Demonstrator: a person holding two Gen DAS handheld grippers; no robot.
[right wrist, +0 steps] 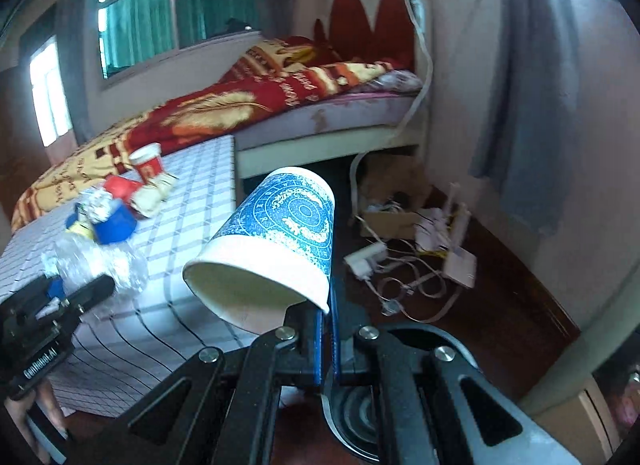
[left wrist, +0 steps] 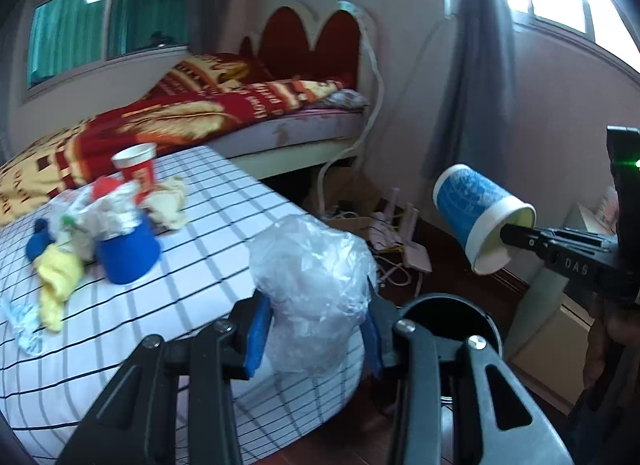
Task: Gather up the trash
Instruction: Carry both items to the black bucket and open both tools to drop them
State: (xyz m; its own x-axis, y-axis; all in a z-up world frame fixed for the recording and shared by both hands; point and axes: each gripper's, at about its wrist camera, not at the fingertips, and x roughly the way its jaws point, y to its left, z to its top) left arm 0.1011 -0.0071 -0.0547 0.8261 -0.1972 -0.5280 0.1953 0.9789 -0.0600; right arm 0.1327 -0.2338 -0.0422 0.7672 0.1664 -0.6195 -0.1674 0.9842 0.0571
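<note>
My left gripper (left wrist: 316,329) is shut on a crumpled clear plastic bag (left wrist: 316,273), held over the edge of the checked table (left wrist: 208,225). My right gripper (right wrist: 329,305) is shut on the rim of a blue patterned paper cup (right wrist: 280,241), tipped on its side in the air; it also shows in the left wrist view (left wrist: 476,213). A black round bin (left wrist: 452,317) stands on the floor below both grippers. On the table lie a red cup (left wrist: 136,169), an upturned blue cup (left wrist: 128,257), yellow wrappers (left wrist: 56,281) and crumpled paper (left wrist: 108,209).
A bed with a red and yellow blanket (left wrist: 180,113) stands behind the table. Cables, white power adapters and a cardboard box (right wrist: 404,241) litter the floor by the wall. A grey curtain (left wrist: 476,65) hangs at right. A white cabinet (left wrist: 552,325) stands at right.
</note>
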